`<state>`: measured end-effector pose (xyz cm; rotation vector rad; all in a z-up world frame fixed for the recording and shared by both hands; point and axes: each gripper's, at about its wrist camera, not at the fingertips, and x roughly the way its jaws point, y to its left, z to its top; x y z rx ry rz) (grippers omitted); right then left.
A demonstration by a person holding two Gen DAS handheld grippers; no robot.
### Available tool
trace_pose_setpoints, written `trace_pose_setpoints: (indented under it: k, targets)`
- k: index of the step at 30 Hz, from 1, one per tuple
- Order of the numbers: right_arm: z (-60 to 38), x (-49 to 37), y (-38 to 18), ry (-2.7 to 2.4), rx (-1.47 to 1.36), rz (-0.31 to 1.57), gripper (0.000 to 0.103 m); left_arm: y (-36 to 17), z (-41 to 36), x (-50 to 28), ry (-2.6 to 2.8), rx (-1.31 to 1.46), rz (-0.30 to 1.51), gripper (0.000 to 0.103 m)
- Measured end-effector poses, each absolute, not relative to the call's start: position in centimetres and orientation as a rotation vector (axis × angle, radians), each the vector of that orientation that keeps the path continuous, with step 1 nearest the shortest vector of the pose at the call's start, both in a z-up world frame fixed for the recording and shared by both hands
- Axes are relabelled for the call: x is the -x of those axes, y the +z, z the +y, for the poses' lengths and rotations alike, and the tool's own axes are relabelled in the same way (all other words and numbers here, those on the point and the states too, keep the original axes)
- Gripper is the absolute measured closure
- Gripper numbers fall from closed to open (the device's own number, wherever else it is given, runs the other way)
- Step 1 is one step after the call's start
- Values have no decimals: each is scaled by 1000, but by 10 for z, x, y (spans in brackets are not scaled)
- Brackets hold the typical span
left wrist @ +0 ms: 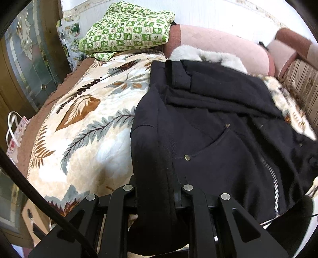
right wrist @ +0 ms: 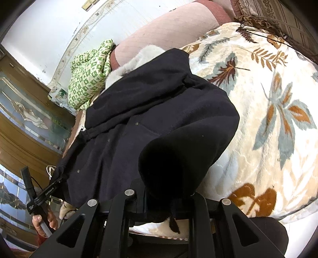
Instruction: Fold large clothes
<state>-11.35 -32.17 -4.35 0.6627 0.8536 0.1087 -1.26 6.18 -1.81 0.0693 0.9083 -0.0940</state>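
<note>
While each hand-held gripper [left wrist: 157, 190] [right wrist: 165, 190] clamps its hem, the dark fur-collared coat [left wrist: 218, 123] lies rumpled.

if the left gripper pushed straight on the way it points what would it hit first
Probably more of the black coat that the left gripper is already shut on, lying over the leaf-print blanket; depth is hard to judge.

Bright daylight, blown-out white wall [left wrist: 208, 12]; strong fisheye warp w/ dark corners; near fabric blurred.
</note>
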Motion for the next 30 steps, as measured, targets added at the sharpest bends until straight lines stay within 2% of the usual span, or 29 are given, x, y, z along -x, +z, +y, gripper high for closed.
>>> trace_pose_setpoints:
  k: [18, 24, 30]
  targets:
    - [-320, 40, 51, 127, -560, 701, 85, 62, 75, -52, -201, 158, 809, 87]
    - [-328, -19, 86, 104, -553, 672, 86, 88, 63, -123, -190, 178, 790, 87]
    - [-347, -96, 94, 37, -565, 696, 86, 87, 56, -213, -163, 218, 852, 87]
